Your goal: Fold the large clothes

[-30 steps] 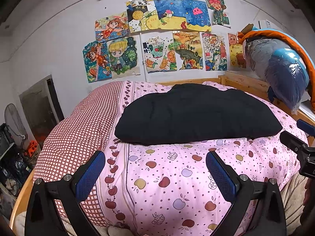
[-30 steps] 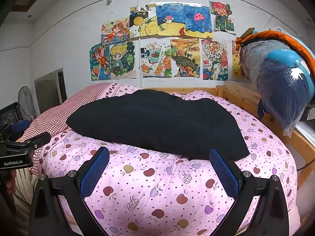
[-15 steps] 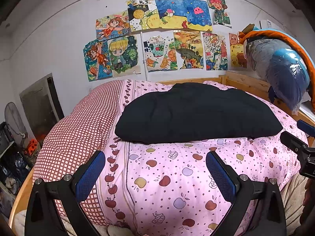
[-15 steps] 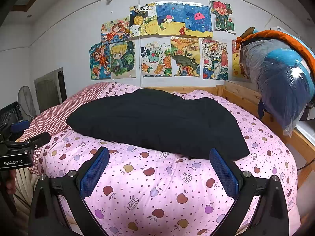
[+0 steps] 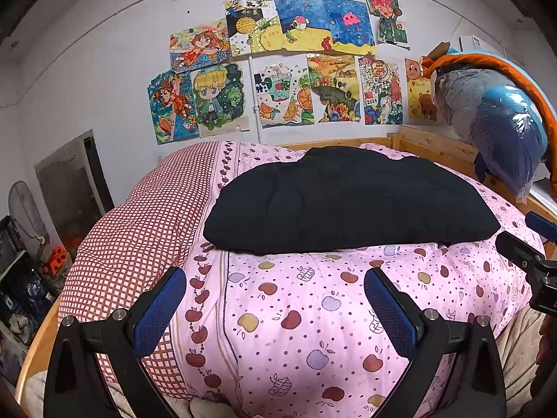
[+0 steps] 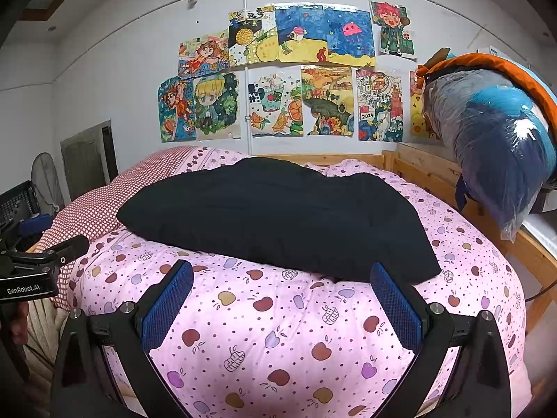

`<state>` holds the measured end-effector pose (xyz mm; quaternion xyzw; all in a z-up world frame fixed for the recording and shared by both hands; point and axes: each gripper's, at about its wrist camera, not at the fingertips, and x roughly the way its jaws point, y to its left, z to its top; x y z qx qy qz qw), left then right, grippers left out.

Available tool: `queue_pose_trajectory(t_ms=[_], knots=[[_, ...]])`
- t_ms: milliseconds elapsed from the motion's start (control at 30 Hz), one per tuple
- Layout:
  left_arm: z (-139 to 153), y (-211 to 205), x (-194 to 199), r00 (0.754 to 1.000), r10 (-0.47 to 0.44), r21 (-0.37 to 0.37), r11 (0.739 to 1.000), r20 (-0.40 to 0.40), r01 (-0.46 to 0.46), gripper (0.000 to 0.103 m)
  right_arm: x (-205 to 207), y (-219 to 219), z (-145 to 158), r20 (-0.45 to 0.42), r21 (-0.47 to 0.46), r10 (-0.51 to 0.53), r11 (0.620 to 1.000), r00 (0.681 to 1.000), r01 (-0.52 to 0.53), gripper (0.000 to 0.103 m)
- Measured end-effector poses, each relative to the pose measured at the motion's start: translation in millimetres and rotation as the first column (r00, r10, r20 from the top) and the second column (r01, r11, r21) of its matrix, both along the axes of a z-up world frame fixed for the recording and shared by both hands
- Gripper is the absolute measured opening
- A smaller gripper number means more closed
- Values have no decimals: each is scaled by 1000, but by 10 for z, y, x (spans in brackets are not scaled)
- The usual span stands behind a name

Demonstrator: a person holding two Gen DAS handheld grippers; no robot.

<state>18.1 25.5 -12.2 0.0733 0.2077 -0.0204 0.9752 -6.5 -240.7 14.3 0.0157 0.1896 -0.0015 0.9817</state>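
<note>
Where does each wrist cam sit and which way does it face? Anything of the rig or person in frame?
Left wrist: on the left gripper, at the bed's foot, facing the black garment and wall drawings; its open fingers show, the right gripper at the right edge.
Right wrist: on the right gripper, further right, same heading; open fingers, left gripper at the left edge.
Shared: garment, pink quilt, drawings, bagged bundle.

Between my two wide-open grippers and the black garment (image 5: 348,202) lay a bare strip of pink quilt (image 5: 306,299), free to cross. My right side was hemmed in by the wooden bed rail (image 6: 435,170) and the plastic-wrapped bundle (image 6: 494,146) overhanging it. The checked pillow (image 5: 146,216) rose on my left.
</note>
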Motion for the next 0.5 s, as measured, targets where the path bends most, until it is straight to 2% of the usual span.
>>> queue_pose_trajectory(t_ms=[500], knots=[[-30, 6, 3, 1000, 8, -5, 1000, 1, -8, 103, 2, -2, -20, 0, 0, 1, 1000, 1000, -1, 100]])
